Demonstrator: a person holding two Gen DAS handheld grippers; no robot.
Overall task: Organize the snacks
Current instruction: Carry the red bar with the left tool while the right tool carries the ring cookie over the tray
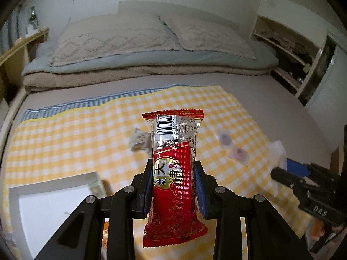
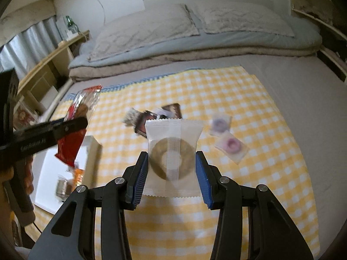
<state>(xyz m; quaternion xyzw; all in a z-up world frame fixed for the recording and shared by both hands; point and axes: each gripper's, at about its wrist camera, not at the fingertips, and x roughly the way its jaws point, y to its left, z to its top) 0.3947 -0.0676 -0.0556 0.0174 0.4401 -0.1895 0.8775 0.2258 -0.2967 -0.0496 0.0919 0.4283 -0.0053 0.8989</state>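
Note:
My left gripper [image 1: 173, 164] is shut on a long red snack packet [image 1: 172, 186] and holds it upright above the yellow checked cloth [image 1: 76, 134]. It also shows in the right wrist view [image 2: 76, 130], above a white box [image 2: 91, 149]. My right gripper [image 2: 172, 158] is shut on a white packet with a brown ring biscuit [image 2: 173, 158], held above the cloth [image 2: 260, 112]. Two clear packets with purple and pink rings [image 2: 229, 143] lie on the cloth to the right. Dark and pale packets [image 2: 151, 117] lie behind the white one.
The white box [image 1: 54, 199] at the lower left holds a few snacks [image 2: 69, 179]. Folded bedding and pillows [image 1: 141, 43] lie at the back of the bed. Shelves [image 1: 292, 47] stand on the right and a wooden side table [image 1: 19, 49] on the left.

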